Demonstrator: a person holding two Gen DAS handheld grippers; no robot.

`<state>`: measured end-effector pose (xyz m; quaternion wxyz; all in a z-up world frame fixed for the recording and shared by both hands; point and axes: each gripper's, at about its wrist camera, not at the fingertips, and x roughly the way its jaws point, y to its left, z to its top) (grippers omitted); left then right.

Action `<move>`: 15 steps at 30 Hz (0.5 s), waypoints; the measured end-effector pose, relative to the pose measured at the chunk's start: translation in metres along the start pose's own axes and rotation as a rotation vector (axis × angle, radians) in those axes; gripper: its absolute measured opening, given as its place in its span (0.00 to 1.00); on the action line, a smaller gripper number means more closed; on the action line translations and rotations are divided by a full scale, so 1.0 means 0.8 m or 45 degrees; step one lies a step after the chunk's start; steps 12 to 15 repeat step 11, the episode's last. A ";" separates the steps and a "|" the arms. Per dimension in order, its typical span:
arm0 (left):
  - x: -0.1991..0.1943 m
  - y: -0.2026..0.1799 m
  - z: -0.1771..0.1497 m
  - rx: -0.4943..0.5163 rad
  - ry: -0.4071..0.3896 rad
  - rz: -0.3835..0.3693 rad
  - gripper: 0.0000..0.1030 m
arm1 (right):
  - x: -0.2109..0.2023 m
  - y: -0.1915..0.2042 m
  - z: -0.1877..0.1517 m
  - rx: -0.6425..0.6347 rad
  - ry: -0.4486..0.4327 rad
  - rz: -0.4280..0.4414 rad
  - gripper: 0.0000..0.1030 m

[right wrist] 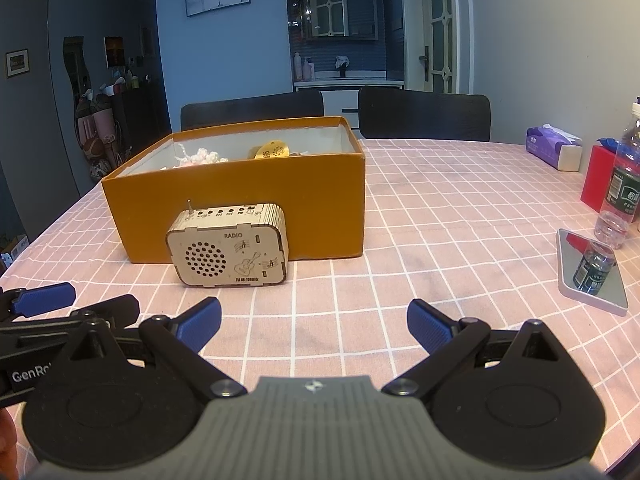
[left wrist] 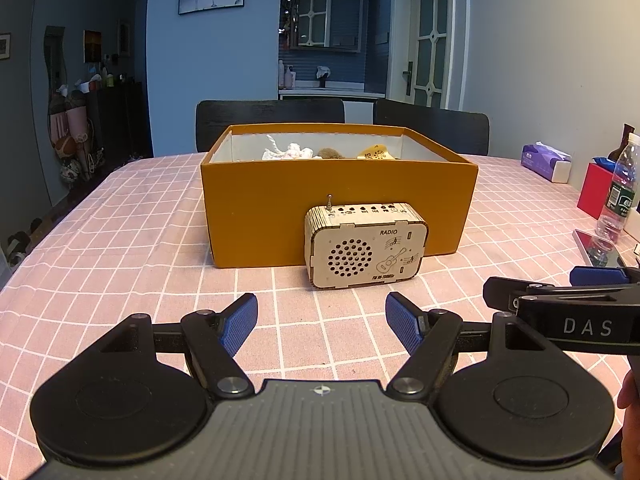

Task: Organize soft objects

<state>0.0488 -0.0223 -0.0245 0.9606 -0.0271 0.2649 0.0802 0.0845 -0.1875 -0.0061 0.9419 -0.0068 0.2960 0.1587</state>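
Note:
An orange box (left wrist: 340, 208) stands open on the pink checked tablecloth; it also shows in the right wrist view (right wrist: 240, 196). Inside lie a white knitted soft thing (left wrist: 288, 151), a brown fuzzy thing (left wrist: 330, 153) and a yellow tagged item (left wrist: 376, 154). My left gripper (left wrist: 322, 326) is open and empty, low over the cloth in front of the box. My right gripper (right wrist: 314, 326) is open and empty, beside the left one, to its right.
A wooden radio (left wrist: 366, 246) stands against the box's front wall. At the right are a tissue pack (left wrist: 546, 162), a red box (left wrist: 596, 196), a water bottle (left wrist: 618, 192) and a small mirror (right wrist: 592, 276). Two dark chairs (left wrist: 270, 118) stand behind the table.

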 end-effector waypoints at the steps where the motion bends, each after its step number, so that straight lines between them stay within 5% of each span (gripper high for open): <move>1: 0.000 0.001 0.000 -0.001 0.001 0.000 0.83 | 0.000 0.000 0.000 0.001 0.001 0.000 0.95; 15: 0.000 0.005 -0.004 -0.022 0.011 -0.008 0.83 | 0.001 0.001 -0.001 -0.002 0.005 -0.003 0.95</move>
